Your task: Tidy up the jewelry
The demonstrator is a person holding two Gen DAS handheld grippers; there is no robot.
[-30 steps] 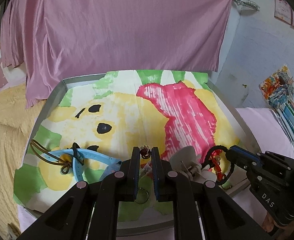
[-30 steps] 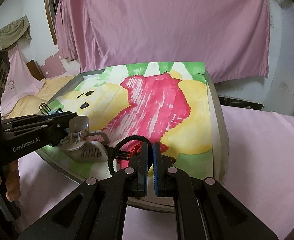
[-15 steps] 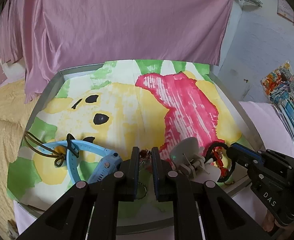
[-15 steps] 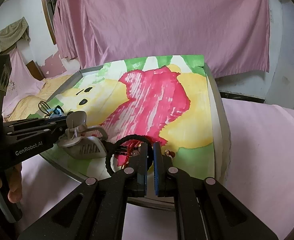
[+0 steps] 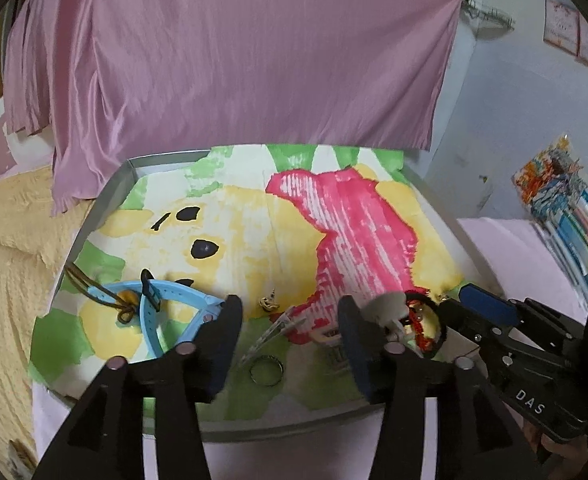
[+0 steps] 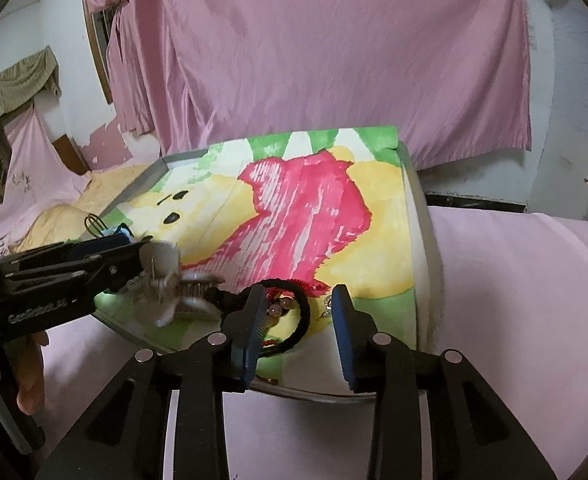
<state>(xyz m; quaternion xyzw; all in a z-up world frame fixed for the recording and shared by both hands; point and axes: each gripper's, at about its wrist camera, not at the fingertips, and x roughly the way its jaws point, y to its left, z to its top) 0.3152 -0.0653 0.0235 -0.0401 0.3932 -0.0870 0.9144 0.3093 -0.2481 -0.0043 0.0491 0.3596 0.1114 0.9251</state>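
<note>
My left gripper is open over the tray's near edge. Between its fingers lie a small earring, a clear hair clip and a metal ring. A blue watch lies to its left. A grey claw clip sits by its right finger. My right gripper is open over a black and red beaded bracelet, which lies loose on the cloth. A small earring lies between its fingers. The claw clip looks blurred beside the left gripper.
The jewelry lies on a cartoon-print cloth in a metal-rimmed tray on a pink bed. A brown hair tie lies under the watch strap. A pink curtain hangs behind. Books stack at the right.
Both grippers have opened. The left let go of the small earring, which now lies on the cloth. The right let go of the bracelet. The claw clip has shifted.
</note>
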